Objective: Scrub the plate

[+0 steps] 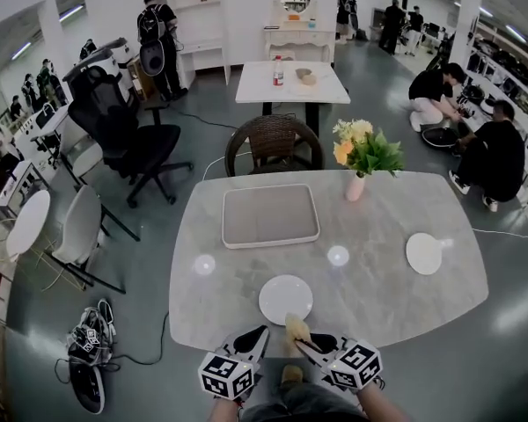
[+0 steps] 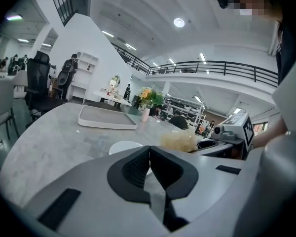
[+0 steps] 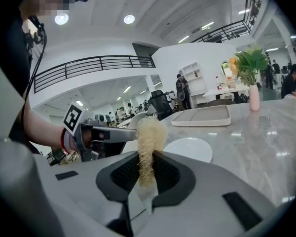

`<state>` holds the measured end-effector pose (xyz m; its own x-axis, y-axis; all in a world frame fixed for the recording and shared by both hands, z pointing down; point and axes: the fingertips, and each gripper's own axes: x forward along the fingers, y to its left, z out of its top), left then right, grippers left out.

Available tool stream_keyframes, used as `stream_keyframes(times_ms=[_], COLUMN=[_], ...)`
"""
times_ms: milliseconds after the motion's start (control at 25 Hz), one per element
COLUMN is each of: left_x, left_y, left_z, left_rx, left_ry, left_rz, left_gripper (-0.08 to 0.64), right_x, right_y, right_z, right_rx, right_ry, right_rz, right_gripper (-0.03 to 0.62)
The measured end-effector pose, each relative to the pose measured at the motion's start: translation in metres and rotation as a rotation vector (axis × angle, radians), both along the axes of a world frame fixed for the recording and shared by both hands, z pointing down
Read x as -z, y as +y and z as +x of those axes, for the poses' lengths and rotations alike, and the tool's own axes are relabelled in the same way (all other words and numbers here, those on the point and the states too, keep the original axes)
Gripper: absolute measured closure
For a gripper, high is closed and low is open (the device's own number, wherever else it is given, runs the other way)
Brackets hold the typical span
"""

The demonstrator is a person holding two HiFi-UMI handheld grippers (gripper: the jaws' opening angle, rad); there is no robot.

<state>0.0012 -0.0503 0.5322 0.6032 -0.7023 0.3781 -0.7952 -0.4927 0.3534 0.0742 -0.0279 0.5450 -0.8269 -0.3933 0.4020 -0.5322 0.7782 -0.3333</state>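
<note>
One round white plate (image 1: 285,299) on marbled table (image 1: 383,293), right claw (image 3: 147,157) clamped on fibrous tan scrubber (image 3: 149,132), left claw (image 2: 149,152) pressed together

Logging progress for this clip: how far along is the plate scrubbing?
Done: the right gripper holds the scrubber clamped. In hand: the scrubber is near the plate but not on it; the left gripper is shut, empty. Left: all the scrubbing of the plate.

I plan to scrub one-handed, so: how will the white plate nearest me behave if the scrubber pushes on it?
Probably slides: the plate lies loose on a glossy table, nothing bracing it. It sits flat and shallow, so tipping seems unlikely. It looks rigid ceramic, so breakable if pushed off the near edge.
</note>
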Motion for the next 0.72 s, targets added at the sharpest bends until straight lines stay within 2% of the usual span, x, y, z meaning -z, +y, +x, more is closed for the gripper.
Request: stream_keyframes(times_ms=[80, 240, 320, 560, 720], left_x=[0.003, 0.002, -0.004, -0.022, -0.045], left_y=[-0.01, -0.019, -0.022, -0.037, -0.055], left_z=[0.001, -0.002, -0.005, -0.014, -0.024], left_rx=[-0.006, -0.021, -0.015, -0.018, -0.045], left_ry=[-0.004, -0.033, -0.045, -0.055, -0.126], left_rz=[0.009, 0.002, -0.016, -0.07, -0.143], left_gripper=[0.546, 0.546, 0.546, 0.546, 0.546], right_x=[0.001, 0.009, 0.005, -0.021, -0.034], right_y=[-0.012, -0.031, -0.036, -0.052, -0.067], right_z=[0.001, -0.004, -0.005, -0.001, -0.003], right_rx=[-0.004, -0.034, -0.021, 0.064, 0.15], right_ry=[-0.008, -0.088, -0.059, 0.223, 0.442], right_rz=[-0.002, -0.031, -0.019, 0.082, 0.188], right_gripper=[0.531, 0.531, 0.531, 0.531, 0.531])
